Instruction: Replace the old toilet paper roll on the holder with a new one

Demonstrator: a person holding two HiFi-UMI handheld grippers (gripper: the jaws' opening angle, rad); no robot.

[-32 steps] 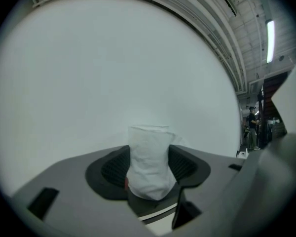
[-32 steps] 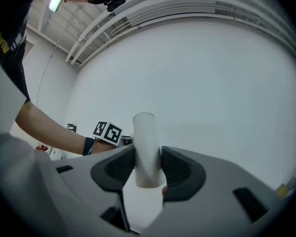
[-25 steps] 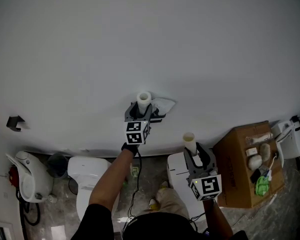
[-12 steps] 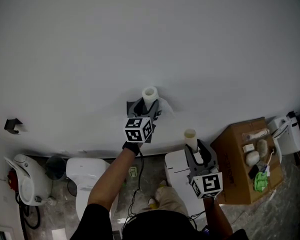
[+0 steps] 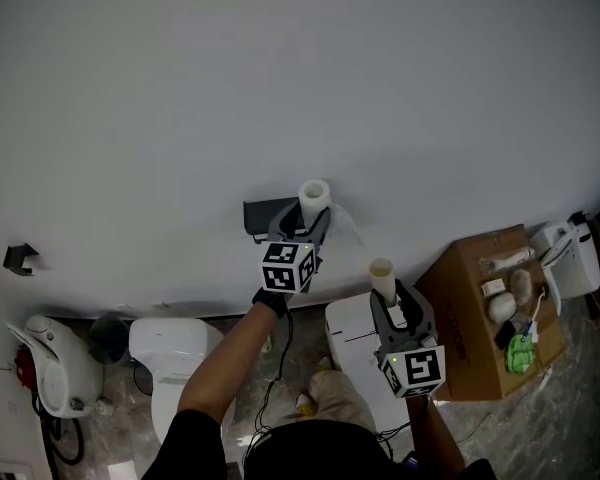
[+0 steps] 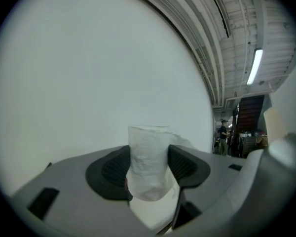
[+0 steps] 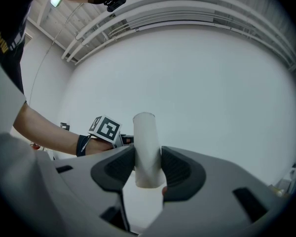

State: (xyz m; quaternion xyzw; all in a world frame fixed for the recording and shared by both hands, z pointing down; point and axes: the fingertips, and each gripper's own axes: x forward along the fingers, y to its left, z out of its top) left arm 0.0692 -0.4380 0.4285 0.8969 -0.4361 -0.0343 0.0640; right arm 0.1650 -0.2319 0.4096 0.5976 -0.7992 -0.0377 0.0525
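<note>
Left claw (image 5: 310,226): clamped on toilet paper roll (image 5: 314,194), frame centre, just beside holder (image 5: 265,213). Right claw (image 5: 390,303): clamped on cardboard tube (image 5: 381,274).

Right gripper (image 7: 148,168) jaws clamping upright cardboard tube (image 7: 146,149), white wall (image 7: 202,93) behind

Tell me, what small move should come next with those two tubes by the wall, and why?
Probably slide the paper roll in the left gripper leftward onto the dark wall holder. The holder looks bare, the roll sits just right of it, and the right gripper grips only a bare cardboard tube.
</note>
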